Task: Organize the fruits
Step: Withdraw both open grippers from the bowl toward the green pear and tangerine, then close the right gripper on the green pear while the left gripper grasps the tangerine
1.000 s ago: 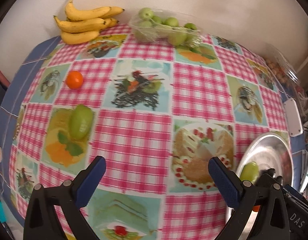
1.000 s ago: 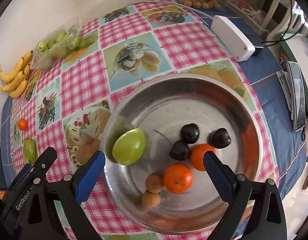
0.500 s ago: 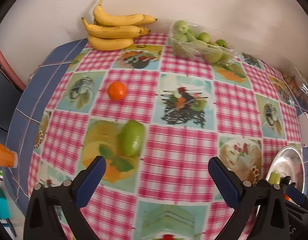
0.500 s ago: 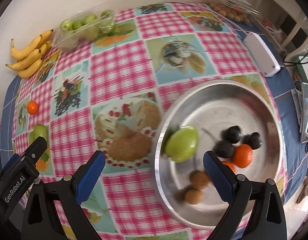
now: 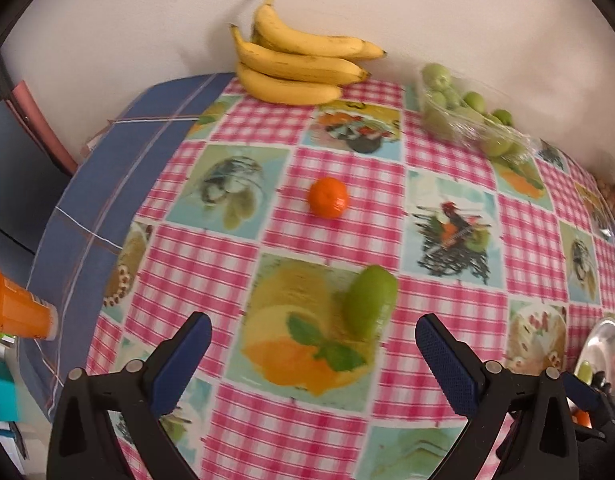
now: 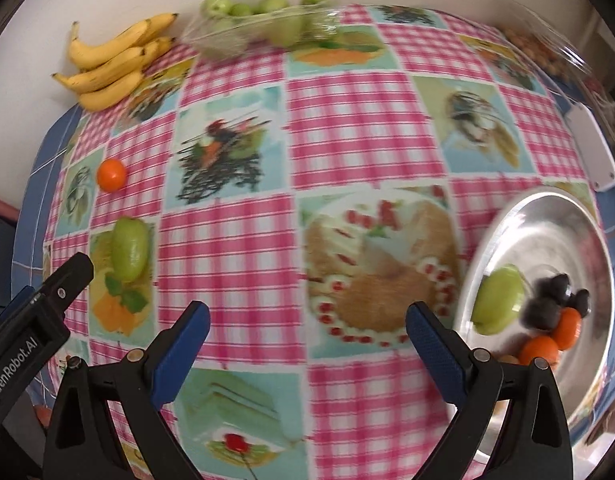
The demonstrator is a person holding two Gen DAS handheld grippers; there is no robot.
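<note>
A: How is the left gripper [image 5: 312, 354] held?

B: Its blue pads are spread wide apart, and nothing is held between them. The right gripper [image 6: 307, 346] is spread wide too, with nothing in it.

A: Where is the green mango [image 5: 370, 301] seen?

B: In the left wrist view it is found just above the middle of the frame's bottom half, a little to the right, lying on the checked tablecloth [image 5: 339, 432]. It is not touched by either pad. The small orange [image 5: 328, 196] is seen higher up, near the middle. The bananas [image 5: 299, 70] are at the top.

A: And the metal bowl [image 6: 587, 240]?

B: It is seen at the right of the right wrist view, with fruit already in it.

A: How should the mango be picked up well?

B: The mango should probably be lined up in the middle of the gap first. Then the pads should be lowered around its fat part and closed softly, so it is not squashed or rolled away.
</note>
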